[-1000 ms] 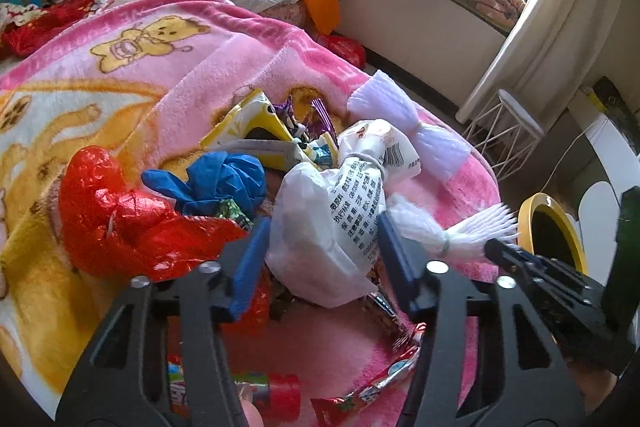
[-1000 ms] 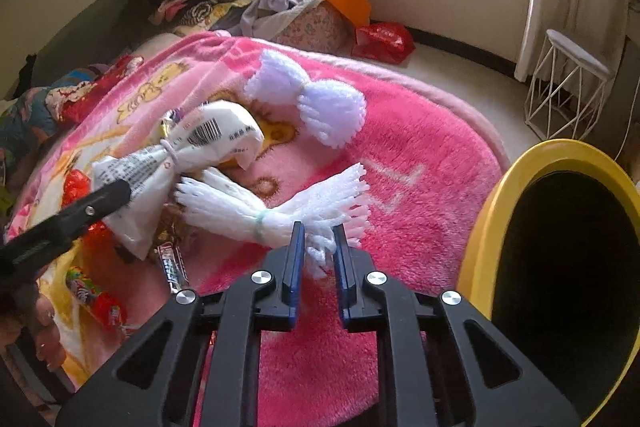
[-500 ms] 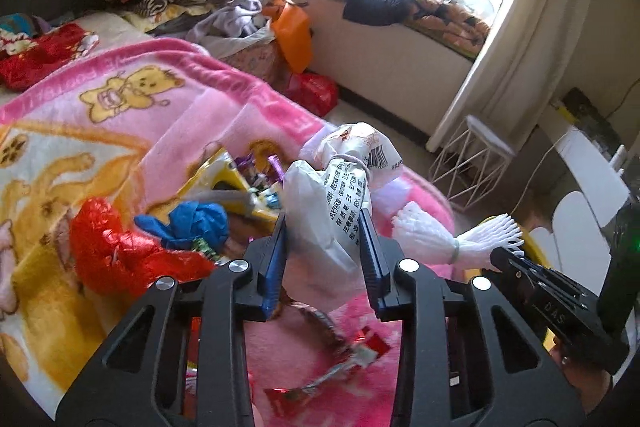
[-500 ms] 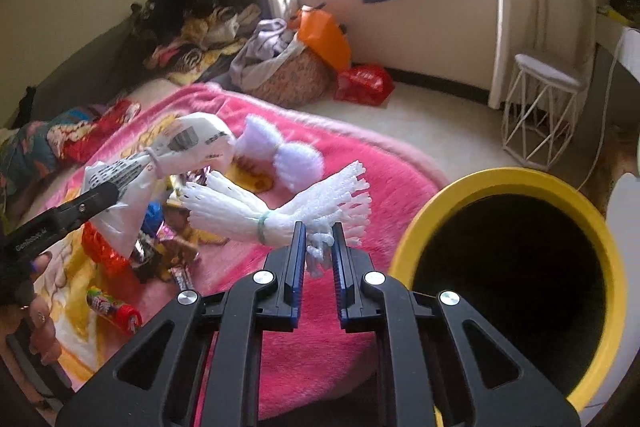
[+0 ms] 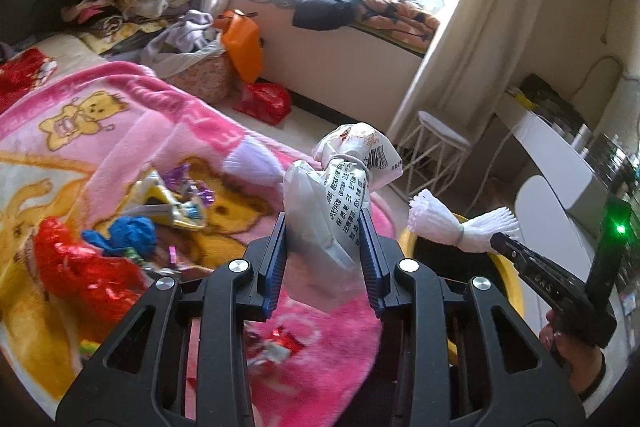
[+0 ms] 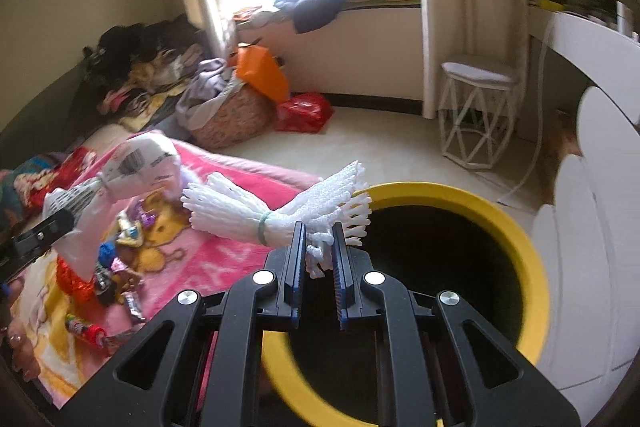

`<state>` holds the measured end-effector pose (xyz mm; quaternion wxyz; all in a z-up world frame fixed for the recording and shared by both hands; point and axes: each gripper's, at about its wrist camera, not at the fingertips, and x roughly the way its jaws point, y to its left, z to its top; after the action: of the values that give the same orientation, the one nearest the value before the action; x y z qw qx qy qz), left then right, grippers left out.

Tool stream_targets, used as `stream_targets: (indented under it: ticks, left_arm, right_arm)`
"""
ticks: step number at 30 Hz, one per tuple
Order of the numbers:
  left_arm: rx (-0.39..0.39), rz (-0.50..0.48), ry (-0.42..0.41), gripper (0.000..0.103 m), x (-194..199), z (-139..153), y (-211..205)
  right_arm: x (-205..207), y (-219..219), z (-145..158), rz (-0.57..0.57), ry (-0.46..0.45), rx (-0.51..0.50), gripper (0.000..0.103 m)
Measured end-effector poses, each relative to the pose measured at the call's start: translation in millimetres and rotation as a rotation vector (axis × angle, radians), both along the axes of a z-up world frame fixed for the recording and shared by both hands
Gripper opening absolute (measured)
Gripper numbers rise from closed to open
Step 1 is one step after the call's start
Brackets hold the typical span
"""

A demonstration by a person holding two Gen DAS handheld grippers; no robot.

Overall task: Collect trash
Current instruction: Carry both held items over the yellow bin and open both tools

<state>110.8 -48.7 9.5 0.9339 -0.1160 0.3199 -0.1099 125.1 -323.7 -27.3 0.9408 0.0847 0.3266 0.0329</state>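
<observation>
Both tools loaded, heading for the bin

Left wrist: left tool (image 5: 324, 259) pinches white tied bag (image 5: 336, 199), lifted off bed; red wrapper (image 5: 76, 267), blue wad (image 5: 124, 233) & more trash left on pink blanket (image 5: 132, 123).
Right wrist: right tool (image 6: 318, 267) clamps foam net (image 6: 280, 211) at yellow bin (image 6: 516, 235) rim; mouth wide open, floor w/ room beyond.

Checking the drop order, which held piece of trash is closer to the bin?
The white foam net: its end overhangs the yellow bin.
</observation>
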Motion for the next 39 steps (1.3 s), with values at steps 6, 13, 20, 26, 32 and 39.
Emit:
stream_targets:
  ticks: [6, 13, 20, 26, 32, 39]
  left_arm:
    - [-0.001, -0.068, -0.004, 0.027, -1, 1, -28]
    - [0.007, -0.139, 0.000, 0.027, -3, -2, -59]
    - [0.022, -0.199, 0.019, 0.027, -7, -9, -87]
    - [0.038, -0.243, 0.050, 0.027, -4, -22, -108]
    - [0.029, -0.284, 0.080, 0.030, 0, -32, -128]
    - [0.009, -0.267, 0.070, 0.084, 7, -38, -136]
  right_arm:
    - [-10, -34, -2, -0.088, 0.003, -0.002, 0.013]
    - [-21, -63, -9, -0.170, 0.016, -0.004, 0.013]
    - [-29, -85, -17, -0.230, 0.036, -0.033, 0.013]
    - [-30, -98, -27, -0.278, 0.080, -0.077, 0.013]
    - [-31, -103, -36, -0.270, 0.119, -0.074, 0.017]
    - [-34, -106, -38, -0.266, 0.124, -0.049, 0.047]
